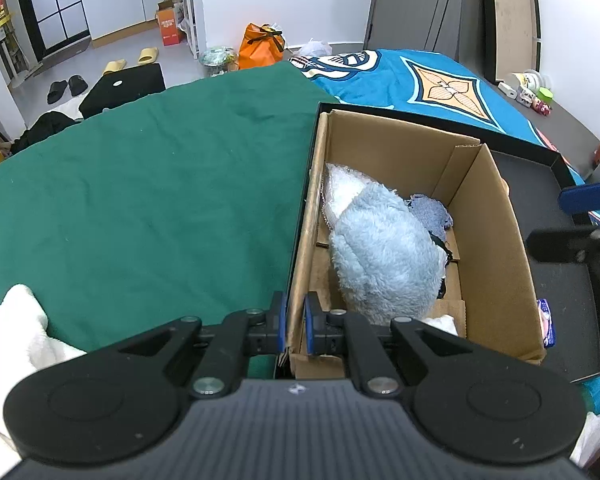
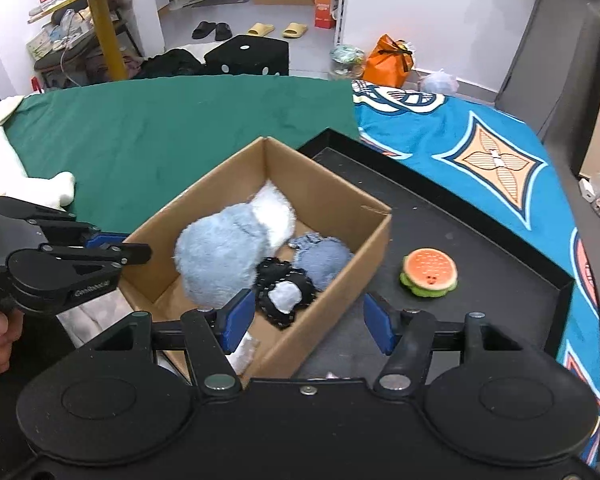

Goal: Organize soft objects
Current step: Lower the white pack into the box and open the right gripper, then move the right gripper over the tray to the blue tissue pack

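A burger-shaped plush toy (image 2: 429, 274) lies alone on the black tray (image 2: 500, 240), beside the cardboard box (image 2: 332, 200) that stands on it. In the box, a fluffy light-blue plush (image 1: 384, 252) rests against a white one (image 2: 274, 216), next to a denim piece (image 2: 320, 260) and a black-and-white one (image 2: 286, 294). The left gripper (image 1: 295, 320) pinches the box's wall. The right gripper (image 2: 308, 320) hangs spread over the box's corner, holding nothing. A green cloth (image 1: 140, 200) and a blue patterned blanket (image 2: 480, 152) cover the bed.

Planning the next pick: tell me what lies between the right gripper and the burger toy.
Only bare black tray. In the right wrist view the right gripper is open over the box's near corner, and nothing lies between it and the burger toy.
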Demonstrator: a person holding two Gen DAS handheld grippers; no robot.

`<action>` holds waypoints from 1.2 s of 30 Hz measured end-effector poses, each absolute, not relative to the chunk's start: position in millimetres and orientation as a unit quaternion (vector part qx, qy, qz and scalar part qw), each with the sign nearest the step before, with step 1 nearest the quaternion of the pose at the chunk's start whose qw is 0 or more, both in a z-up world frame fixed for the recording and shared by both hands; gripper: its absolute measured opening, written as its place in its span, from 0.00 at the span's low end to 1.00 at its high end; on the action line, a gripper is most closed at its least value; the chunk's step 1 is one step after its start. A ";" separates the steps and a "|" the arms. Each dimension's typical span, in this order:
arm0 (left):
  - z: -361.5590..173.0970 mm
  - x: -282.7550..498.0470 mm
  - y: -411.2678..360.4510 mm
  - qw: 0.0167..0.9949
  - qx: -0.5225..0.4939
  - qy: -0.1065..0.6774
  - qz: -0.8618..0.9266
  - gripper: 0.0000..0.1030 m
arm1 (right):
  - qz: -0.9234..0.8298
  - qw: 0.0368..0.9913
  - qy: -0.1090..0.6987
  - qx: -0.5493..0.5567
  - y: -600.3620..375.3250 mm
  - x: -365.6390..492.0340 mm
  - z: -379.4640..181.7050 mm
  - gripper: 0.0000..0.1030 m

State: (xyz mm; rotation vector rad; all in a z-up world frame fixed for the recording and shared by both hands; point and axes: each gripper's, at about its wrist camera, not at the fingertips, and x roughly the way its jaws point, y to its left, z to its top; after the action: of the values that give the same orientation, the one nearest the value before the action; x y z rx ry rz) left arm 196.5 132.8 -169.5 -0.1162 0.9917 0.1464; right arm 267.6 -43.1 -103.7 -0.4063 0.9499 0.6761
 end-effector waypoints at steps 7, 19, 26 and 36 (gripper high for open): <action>-168.6 198.2 126.7 0.873 -0.039 0.479 0.077 0.09 | 0.311 0.817 0.448 -0.187 -62.4 269.1 -105.9 0.58; -165.3 196.2 113.2 0.873 0.004 0.479 0.096 0.13 | 0.332 0.793 0.475 -0.185 -86.3 267.3 -131.8 0.59; -165.2 197.7 106.9 0.870 0.030 0.482 0.105 0.24 | 0.350 0.776 0.494 -0.177 -94.2 267.5 -159.6 0.68; -163.6 199.0 98.7 0.867 0.056 0.481 0.120 0.67 | 0.361 0.750 0.512 -0.210 -103.2 269.7 -193.0 0.76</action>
State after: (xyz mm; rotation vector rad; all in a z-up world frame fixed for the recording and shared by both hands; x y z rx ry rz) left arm 199.0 98.7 -163.6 0.1173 1.0071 0.2519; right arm 269.7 -103.2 -193.0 -0.4598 1.1194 0.7885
